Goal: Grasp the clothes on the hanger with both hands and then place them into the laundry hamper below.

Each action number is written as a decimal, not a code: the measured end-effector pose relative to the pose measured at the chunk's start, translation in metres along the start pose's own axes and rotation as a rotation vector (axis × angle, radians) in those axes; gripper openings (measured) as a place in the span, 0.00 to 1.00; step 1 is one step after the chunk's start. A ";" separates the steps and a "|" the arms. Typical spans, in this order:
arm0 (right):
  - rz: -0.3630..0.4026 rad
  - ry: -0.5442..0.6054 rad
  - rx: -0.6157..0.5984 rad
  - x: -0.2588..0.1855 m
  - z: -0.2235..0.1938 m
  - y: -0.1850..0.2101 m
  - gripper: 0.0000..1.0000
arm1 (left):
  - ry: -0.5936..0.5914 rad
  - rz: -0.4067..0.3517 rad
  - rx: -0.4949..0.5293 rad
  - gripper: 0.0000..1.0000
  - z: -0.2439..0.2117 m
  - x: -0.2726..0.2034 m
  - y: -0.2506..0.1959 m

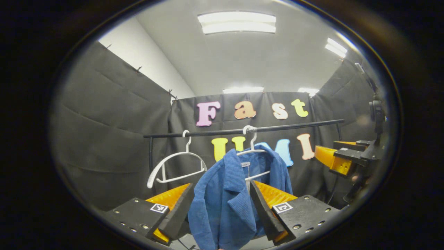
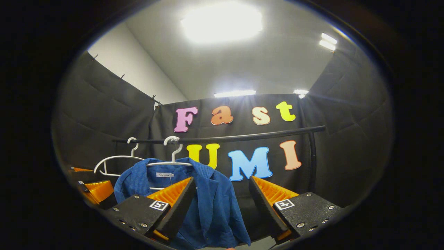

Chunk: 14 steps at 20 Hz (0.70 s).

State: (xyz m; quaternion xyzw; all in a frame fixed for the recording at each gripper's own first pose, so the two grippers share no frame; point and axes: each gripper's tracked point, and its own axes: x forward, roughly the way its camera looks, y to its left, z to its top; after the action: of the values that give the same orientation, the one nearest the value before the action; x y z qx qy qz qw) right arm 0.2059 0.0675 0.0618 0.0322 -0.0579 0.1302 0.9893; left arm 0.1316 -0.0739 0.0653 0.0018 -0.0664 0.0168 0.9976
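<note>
Blue jacket (image 1: 225, 194) hangs lengthwise at lower centre, framed between the wide-spread fingers of the left gripper (image 1: 222, 211); the right gripper (image 2: 220, 205), equally wide, sits right of it.

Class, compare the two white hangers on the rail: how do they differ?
The left hanger hangs bare; the right hanger carries a blue jacket. The left hanger is turned at an angle in the left gripper view. Both are white and hook over the black rail.
</note>
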 end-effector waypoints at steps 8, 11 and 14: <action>0.071 0.028 0.048 0.056 -0.032 -0.001 0.95 | 0.056 0.045 -0.001 0.90 -0.034 0.042 -0.035; 0.102 0.049 0.068 0.072 -0.046 0.000 0.95 | 0.075 0.070 -0.004 0.90 -0.046 0.055 -0.044; 0.143 0.080 0.089 0.088 -0.066 0.005 0.95 | 0.086 0.114 -0.001 0.90 -0.058 0.068 -0.044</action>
State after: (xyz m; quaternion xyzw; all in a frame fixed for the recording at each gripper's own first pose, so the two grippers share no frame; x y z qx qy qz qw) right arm 0.2961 0.1002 0.0075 0.0668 -0.0148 0.2043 0.9765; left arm 0.2080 -0.1153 0.0168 -0.0035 -0.0235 0.0738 0.9970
